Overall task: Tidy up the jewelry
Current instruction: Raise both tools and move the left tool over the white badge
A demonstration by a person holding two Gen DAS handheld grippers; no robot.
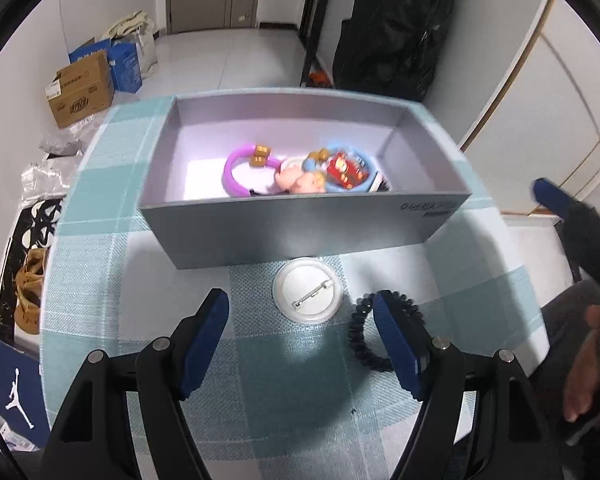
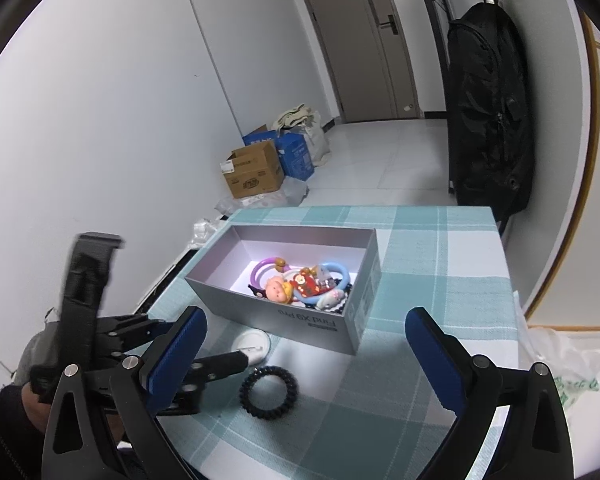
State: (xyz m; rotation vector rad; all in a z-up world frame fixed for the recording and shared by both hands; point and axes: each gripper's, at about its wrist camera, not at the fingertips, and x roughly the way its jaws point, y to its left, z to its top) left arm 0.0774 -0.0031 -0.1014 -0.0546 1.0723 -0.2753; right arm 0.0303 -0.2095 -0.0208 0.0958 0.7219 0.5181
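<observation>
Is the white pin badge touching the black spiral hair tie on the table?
Apart. The left wrist view shows checked tablecloth between the white pin badge and the black spiral hair tie; the right wrist view shows the gap too.

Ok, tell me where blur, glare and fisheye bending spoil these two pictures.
Left wrist view: the box and the trinkets inside smear with motion blur, its floor is blown out white, the table edge bows, and the badge stays sharp. Right wrist view: the left tongs are blurred at lower left, the door frame curves, and the hair tie is crisp.
</observation>
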